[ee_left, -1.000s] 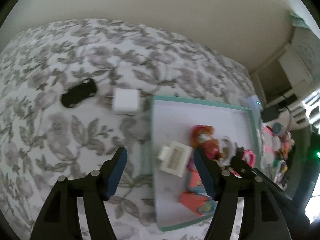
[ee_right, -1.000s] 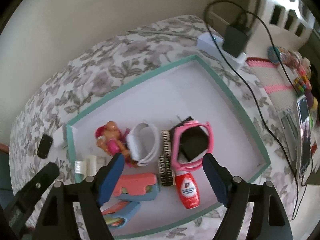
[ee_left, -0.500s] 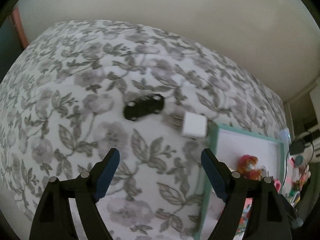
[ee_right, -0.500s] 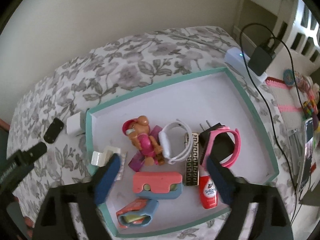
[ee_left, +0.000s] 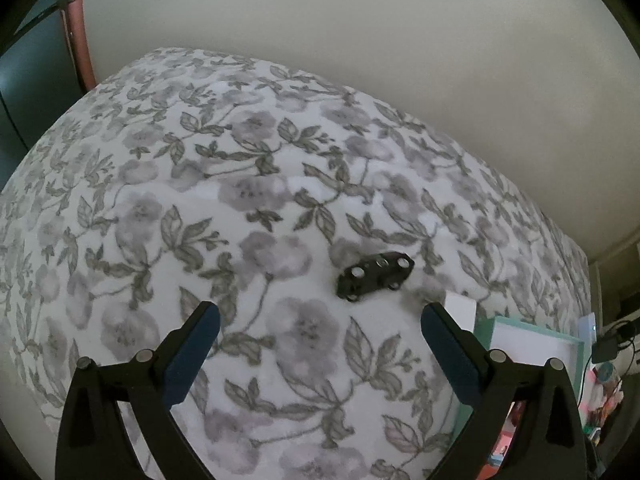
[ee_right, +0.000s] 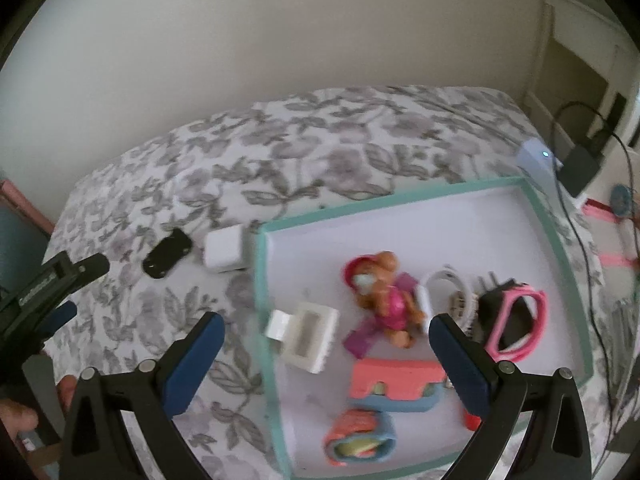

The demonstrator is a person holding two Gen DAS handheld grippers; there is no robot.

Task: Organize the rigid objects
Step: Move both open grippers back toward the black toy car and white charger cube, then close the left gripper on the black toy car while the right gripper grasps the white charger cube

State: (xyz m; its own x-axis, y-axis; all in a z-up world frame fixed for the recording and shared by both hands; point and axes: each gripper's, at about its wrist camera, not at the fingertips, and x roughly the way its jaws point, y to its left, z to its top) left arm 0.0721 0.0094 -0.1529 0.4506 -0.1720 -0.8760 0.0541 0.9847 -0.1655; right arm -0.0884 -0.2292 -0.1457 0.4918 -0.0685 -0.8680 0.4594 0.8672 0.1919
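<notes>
The black toy car (ee_left: 374, 276) lies on the flowered bedspread (ee_left: 200, 200), right of centre in your left wrist view, a little above and between the tips of your left gripper (ee_left: 320, 330). That gripper's jaws have just been opening and now stand spread wide with nothing between them. In the right wrist view the same car shows at middle left, just beside a white charger block (ee_right: 223, 250), which sits close against the outer left wall of the teal-edged tray (ee_right: 262, 300).

Your right gripper (ee_right: 326, 340) is also spread wide and empty, its jaws having just been opening. It hangs over the tray's lower left part, where a white rectangular holder (ee_right: 308, 336), a doll in pink (ee_right: 380, 296), a pink watch (ee_right: 520, 324) and coral and blue cases (ee_right: 394, 384) already lie.

The car looks small, hard and light, so it should not bend under the pads, though its glossy shell may slip. You would likely do best to pinch it across its narrow width, at mid-body, rather than end to end. The soft bedding beneath may give way, letting the car tip or sink as the fingers close. The charger block looks equally stiff, with flat faces that offer an easy hold.
</notes>
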